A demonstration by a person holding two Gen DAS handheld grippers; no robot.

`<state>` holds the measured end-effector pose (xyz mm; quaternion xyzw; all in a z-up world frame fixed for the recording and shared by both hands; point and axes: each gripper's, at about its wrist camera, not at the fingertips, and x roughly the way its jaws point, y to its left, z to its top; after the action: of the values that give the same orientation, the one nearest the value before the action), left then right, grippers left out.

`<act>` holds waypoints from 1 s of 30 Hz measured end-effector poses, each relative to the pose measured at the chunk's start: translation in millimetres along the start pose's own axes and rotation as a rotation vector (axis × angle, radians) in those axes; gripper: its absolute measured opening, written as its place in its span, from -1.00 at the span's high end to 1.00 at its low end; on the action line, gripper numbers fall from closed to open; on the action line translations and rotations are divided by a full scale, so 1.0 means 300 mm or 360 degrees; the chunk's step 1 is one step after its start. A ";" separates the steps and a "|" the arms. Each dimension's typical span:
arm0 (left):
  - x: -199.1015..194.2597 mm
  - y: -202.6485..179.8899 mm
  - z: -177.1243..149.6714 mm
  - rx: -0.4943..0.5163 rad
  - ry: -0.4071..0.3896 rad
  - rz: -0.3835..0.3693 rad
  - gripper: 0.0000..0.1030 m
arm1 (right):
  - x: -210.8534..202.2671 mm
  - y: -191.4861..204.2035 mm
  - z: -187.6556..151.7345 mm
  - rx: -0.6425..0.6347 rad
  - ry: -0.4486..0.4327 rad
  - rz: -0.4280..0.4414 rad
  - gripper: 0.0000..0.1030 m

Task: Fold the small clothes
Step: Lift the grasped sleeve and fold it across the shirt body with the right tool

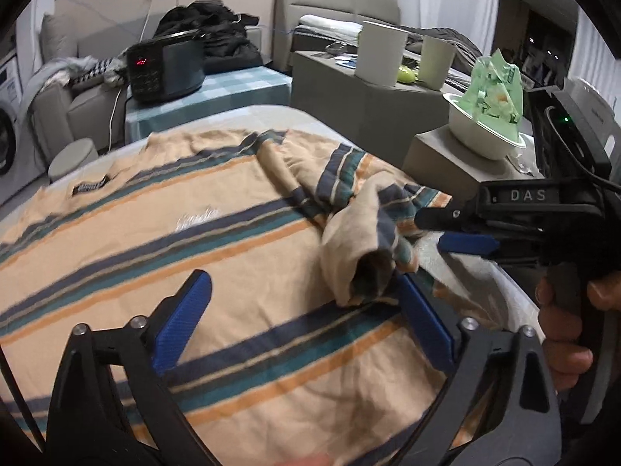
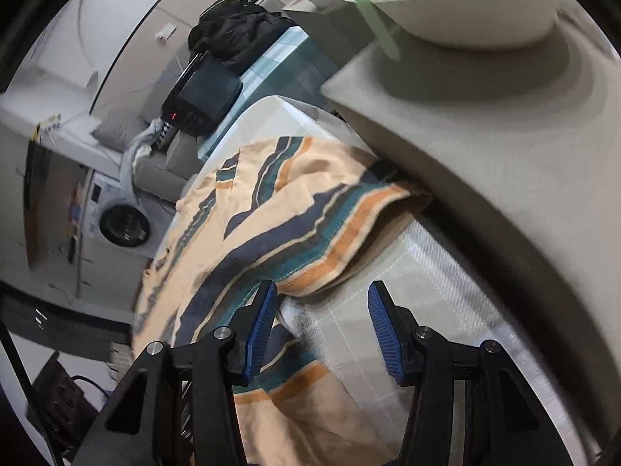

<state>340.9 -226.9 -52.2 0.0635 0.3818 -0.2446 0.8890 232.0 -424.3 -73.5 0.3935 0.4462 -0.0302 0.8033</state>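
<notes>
A peach shirt (image 1: 202, 248) with navy, teal and orange stripes lies spread on the pale tablecloth (image 1: 465, 268). Its right sleeve (image 1: 361, 256) is bunched up and folded inward. My left gripper (image 1: 306, 295) is open just above the shirt's body, its right pad next to the sleeve's cuff. My right gripper (image 1: 446, 229) reaches in from the right at the sleeve's edge. In the right wrist view my right gripper (image 2: 322, 303) is open and empty, its left pad at the striped sleeve hem (image 2: 333, 248), with bare cloth (image 2: 419, 272) between the pads.
A grey block (image 1: 438, 163) carrying a white bowl (image 1: 481, 132) with a green bag stands at the table's right edge. A black cooker (image 1: 167, 68) sits on a checked table behind. Grey boxes with white cups (image 1: 378, 52) are at the back right.
</notes>
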 end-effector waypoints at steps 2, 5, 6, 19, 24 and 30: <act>0.023 -0.028 0.016 0.0068 -0.0028 0.0020 -0.65 | -0.015 -0.004 -0.008 0.0006 -0.0003 -0.0006 0.01; 0.051 -0.069 0.036 0.0177 -0.0081 0.0032 -0.28 | -0.039 0.007 -0.016 -0.0017 -0.0031 -0.0015 0.01; 0.059 -0.076 0.040 0.0199 -0.0082 0.0025 0.12 | -0.044 0.009 -0.015 -0.0007 -0.0021 0.0009 0.01; 0.001 0.050 0.056 -0.0113 -0.0135 -0.0198 0.96 | 0.072 0.024 0.036 0.0235 -0.0001 0.0142 0.01; -0.004 0.102 0.039 -0.0229 -0.0112 -0.0240 0.96 | 0.096 0.052 0.073 0.0264 -0.0052 0.0081 0.01; -0.023 0.137 0.031 -0.0281 -0.0117 -0.0240 0.96 | 0.092 0.073 0.042 0.0195 -0.0043 0.0078 0.03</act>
<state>362.8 -191.2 -43.8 -0.0528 0.3728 -0.2783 0.8836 266.1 -409.1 -77.0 0.4522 0.4227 -0.0432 0.7842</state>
